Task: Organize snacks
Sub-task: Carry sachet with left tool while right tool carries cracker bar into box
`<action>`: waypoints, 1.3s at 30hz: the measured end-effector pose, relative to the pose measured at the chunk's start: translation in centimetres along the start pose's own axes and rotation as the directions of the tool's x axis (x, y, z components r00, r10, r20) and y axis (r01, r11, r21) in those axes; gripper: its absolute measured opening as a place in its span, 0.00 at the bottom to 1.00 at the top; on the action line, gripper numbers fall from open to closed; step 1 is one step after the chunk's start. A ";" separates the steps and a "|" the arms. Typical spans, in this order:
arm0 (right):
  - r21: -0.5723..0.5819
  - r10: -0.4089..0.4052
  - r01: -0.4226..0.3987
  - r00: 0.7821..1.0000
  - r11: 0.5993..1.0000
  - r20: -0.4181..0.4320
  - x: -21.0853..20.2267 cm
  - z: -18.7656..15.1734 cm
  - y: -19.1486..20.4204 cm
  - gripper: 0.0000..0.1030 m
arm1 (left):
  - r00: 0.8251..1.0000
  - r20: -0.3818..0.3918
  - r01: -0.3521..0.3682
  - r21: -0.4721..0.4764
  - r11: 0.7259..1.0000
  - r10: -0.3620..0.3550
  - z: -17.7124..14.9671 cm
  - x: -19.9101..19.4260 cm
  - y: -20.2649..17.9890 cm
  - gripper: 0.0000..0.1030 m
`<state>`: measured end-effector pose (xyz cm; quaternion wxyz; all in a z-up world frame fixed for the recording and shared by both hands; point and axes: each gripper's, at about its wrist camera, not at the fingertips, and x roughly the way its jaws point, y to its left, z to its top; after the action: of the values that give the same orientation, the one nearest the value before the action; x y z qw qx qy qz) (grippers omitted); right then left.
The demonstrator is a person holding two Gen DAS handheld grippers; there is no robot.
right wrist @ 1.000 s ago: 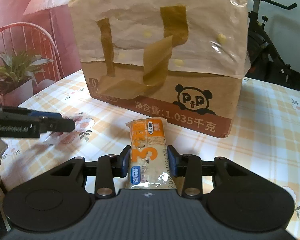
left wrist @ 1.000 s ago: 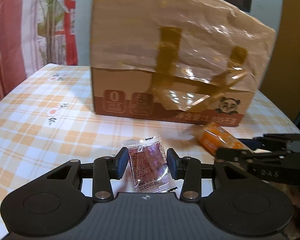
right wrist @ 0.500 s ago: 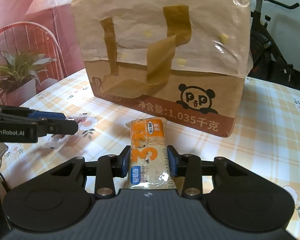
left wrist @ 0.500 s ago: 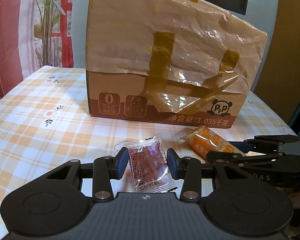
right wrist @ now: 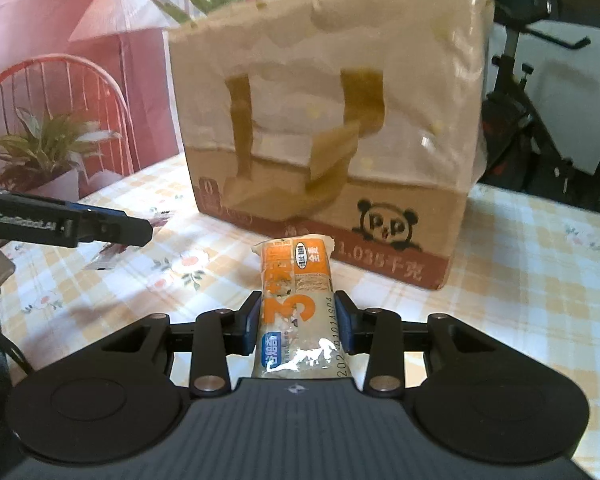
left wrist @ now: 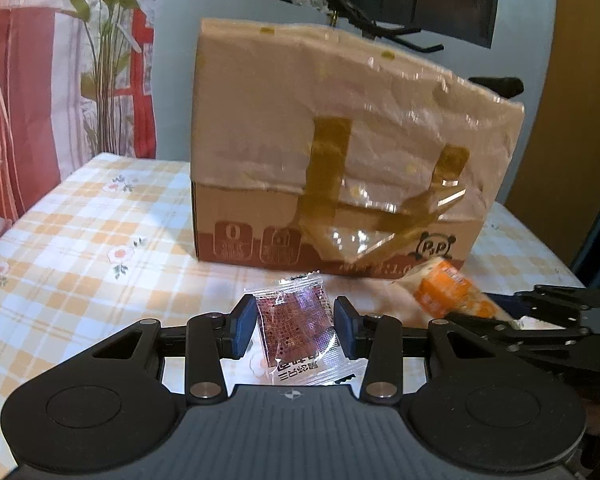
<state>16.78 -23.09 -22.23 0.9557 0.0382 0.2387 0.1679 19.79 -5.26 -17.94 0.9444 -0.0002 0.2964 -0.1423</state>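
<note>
Carry step: my left gripper [left wrist: 295,330] clamps the red sachet [left wrist: 298,332], my right gripper [right wrist: 298,322] the orange bar [right wrist: 298,300] — both clear of the tablecloth [left wrist: 80,240]. Next, I judge — lift over the taped box [left wrist: 340,160]; its top isn't visible.

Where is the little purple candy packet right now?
The purple candy packet sits pinched in the left gripper, low in the middle of the left wrist view, in front of the taped cardboard box.
</note>
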 end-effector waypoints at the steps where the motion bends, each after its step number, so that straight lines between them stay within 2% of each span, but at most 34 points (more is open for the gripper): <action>1: 0.004 0.002 -0.002 1.000 1.000 0.017 -0.5 0.3 0.0 0.39 | 1.000 0.008 0.002 0.001 1.000 -0.002 0.3 -0.3 0.0 0.43; 9: -0.034 0.031 -0.025 0.980 0.999 0.195 -4.7 4.5 0.7 0.39 | 0.995 0.090 0.043 0.039 0.998 -0.046 4.4 -1.7 -0.8 0.43; 13: -0.041 0.074 -0.065 0.962 0.997 0.261 -5.8 7.7 0.8 0.39 | 0.986 0.150 0.069 0.042 0.997 -0.074 8.4 -2.1 -0.6 0.43; 17: -0.052 0.128 -0.118 0.943 0.992 0.307 -6.2 12.7 0.2 0.39 | 0.972 0.218 0.080 0.040 0.996 -0.087 13.1 -1.9 -0.4 0.43; 21: -0.009 0.110 -0.113 0.939 0.994 0.326 -4.5 17.9 -1.4 0.39 | 0.957 0.274 0.087 0.028 0.996 -0.091 17.5 -0.9 -0.1 0.45; 23: 0.015 0.087 -0.097 0.944 0.995 0.319 -3.0 20.0 -2.3 0.39 | 0.955 0.284 0.082 0.026 0.996 -0.086 19.4 0.4 0.0 0.45; 26: 0.043 0.039 -0.053 0.960 0.998 0.278 0.0 22.2 -3.0 0.39 | 0.964 0.251 0.094 -0.023 0.995 -0.085 21.5 3.2 1.0 0.45; 28: 0.078 0.013 -0.032 0.971 0.996 0.238 2.1 23.0 -3.4 0.39 | 0.969 0.220 0.124 -0.038 0.992 -0.112 22.0 4.8 2.1 0.45; 30: 0.077 -0.021 0.005 0.979 0.997 0.204 3.9 23.3 -3.5 0.39 | 0.974 0.209 0.101 -0.025 0.995 -0.094 22.0 6.1 2.5 0.45; 32: 0.076 -0.034 0.020 0.982 0.997 0.184 5.2 23.3 -3.5 0.39 | 0.978 0.195 0.087 -0.036 0.996 -0.079 21.8 6.9 3.0 0.49; 33: 0.083 -0.036 0.022 0.985 0.996 0.169 5.8 23.3 -3.6 0.39 | 0.978 0.190 0.096 -0.050 0.994 -0.085 21.6 7.0 3.5 0.57; 34: 0.088 -0.039 0.026 0.988 0.996 0.148 6.3 23.2 -3.7 0.40 | 0.978 0.186 0.105 -0.062 0.992 -0.092 21.5 6.9 3.7 0.74; 36: 0.084 -0.030 0.020 0.993 0.996 0.117 6.8 23.0 -3.8 0.44 | 0.977 0.188 0.110 -0.062 0.992 -0.097 21.2 6.5 4.0 0.94; 38: 0.071 -0.014 0.004 0.991 0.997 0.130 6.3 22.6 -4.1 0.68 | 0.979 0.198 0.063 -0.021 0.998 -0.058 20.6 5.8 3.7 0.94; 39: 0.077 -0.021 0.010 0.990 0.997 0.142 5.9 22.5 -4.2 0.74 | 0.981 0.190 0.037 0.002 0.999 -0.037 20.6 5.6 3.5 0.95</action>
<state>33.49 -24.93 -5.65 0.9694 0.0847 0.1764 0.1481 36.64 -5.15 -4.39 0.9655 -0.0200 0.2050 -0.1590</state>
